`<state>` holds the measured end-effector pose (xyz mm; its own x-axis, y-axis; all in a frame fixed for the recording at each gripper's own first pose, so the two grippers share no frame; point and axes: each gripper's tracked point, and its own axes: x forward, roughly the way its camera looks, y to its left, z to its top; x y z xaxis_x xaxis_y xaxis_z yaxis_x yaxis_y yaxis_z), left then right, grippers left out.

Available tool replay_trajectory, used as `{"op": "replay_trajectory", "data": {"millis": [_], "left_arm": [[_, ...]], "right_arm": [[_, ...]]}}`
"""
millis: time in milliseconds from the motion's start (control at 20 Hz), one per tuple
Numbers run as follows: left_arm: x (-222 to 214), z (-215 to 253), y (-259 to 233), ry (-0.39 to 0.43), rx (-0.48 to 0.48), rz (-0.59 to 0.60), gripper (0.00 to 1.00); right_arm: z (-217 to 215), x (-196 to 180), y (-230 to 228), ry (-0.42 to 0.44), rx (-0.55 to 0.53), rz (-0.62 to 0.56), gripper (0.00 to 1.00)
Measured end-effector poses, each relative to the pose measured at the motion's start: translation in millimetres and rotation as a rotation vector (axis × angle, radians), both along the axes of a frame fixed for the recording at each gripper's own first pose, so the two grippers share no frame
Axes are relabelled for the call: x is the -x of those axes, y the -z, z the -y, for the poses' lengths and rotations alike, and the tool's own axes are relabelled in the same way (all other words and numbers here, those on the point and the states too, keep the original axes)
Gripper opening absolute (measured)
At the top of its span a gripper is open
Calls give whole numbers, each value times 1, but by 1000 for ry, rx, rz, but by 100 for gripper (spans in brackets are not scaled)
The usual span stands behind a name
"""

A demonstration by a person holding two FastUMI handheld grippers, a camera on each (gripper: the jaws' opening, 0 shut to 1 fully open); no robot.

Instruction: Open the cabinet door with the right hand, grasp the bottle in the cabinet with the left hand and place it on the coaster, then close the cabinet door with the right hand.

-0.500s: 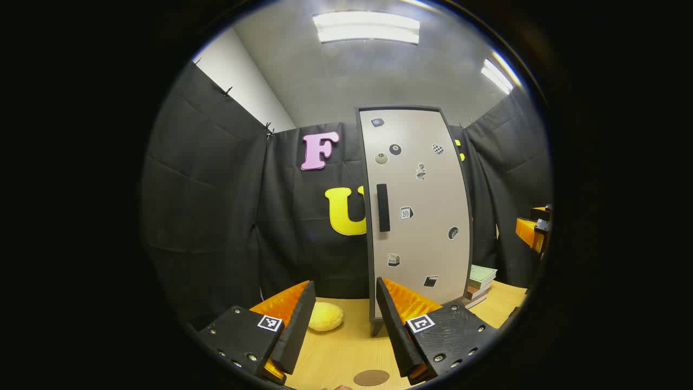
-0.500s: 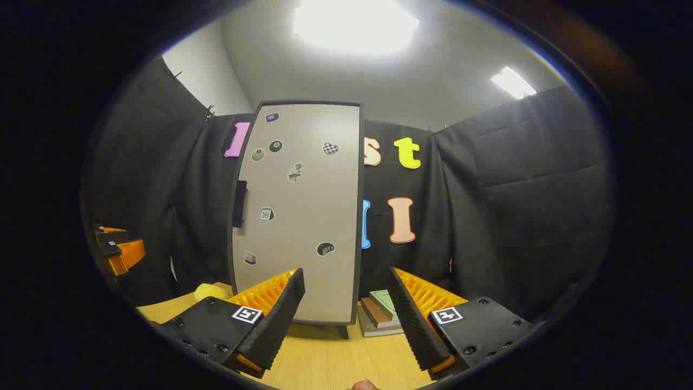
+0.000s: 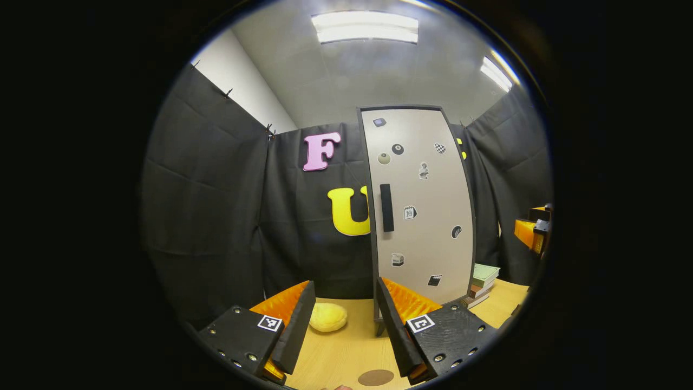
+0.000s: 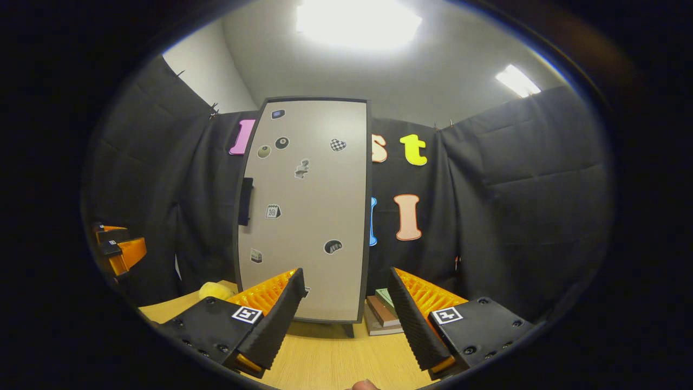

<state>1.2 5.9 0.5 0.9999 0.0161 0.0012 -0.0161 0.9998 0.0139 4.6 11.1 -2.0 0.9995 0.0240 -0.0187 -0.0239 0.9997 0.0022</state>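
Both grippers hang wide apart over a wooden table point(image 3: 346, 352), holding nothing. Left gripper point(image 3: 344, 330), seen in left gripper view, has its black-and-orange fingers spread, w/ a yellow sponge-like lump point(image 3: 327, 317) showing in the gap and a brown round coaster point(image 3: 375, 377) on the table just below, near the view's bottom edge. Right gripper point(image 4: 344, 319), in right gripper view, is likewise spread, fingers framing the cabinet's lower edge.

Cabinet point(image 3: 419, 206) stands upright at the table's far side, against the black cloth; its grey door point(image 4: 306, 211) is closed, dotted w/ small stickers, a black vertical handle point(image 3: 386, 207) near the door's left edge. Neither gripper touches door or handle. Bottle can't be seen w/ the door closed.

Stack of books point(image 3: 481, 279) lies just right of the cabinet, on the table. Right gripper's orange body also shows at the far right edge of left gripper view; left gripper's at the far left edge of right gripper view.
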Motion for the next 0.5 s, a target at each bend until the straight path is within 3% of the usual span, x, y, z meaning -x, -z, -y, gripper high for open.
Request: {"op": "replay_trajectory", "data": {"millis": [500], "left_arm": [[6, -19, -1, -41, -8, 8, 65]], "right_arm": [[-29, -20, -10, -57, -12, -6, 97]]}}
